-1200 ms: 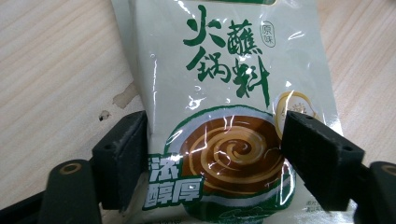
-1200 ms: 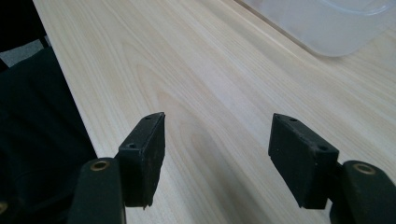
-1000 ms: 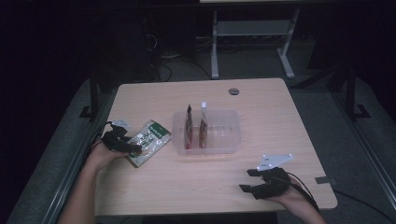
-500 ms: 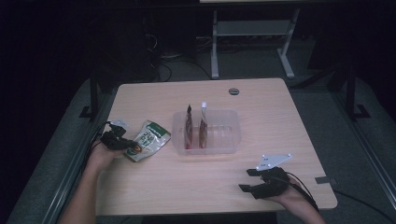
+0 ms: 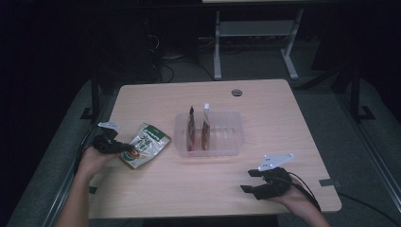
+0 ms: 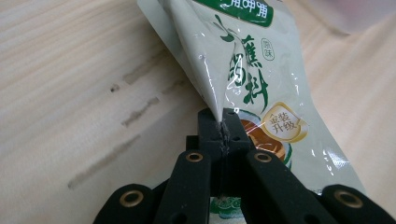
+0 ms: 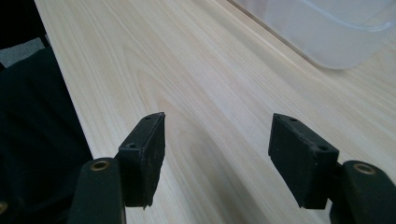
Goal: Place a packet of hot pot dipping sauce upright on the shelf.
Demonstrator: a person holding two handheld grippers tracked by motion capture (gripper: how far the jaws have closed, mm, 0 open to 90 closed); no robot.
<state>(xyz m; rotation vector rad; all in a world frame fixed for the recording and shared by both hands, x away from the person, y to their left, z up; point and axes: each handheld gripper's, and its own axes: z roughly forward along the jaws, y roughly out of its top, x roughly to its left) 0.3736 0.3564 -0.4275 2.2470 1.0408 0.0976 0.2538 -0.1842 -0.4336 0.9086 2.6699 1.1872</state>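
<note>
Green snack pouch (image 6: 243, 65) edge pinched in clenched left hand-held gripper (image 6: 223, 130), tilted off table (image 6: 70, 93)

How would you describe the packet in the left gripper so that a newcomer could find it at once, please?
On the wooden table, look left of the clear plastic bin. The pale packet with a green top lies there, pinched at one edge by the left gripper; unlike the two pouches upright in the bin, it lies nearly flat.

High view overlooks whole table (image 5: 198, 189); gripper views skim tabletop close; all share it.
</note>
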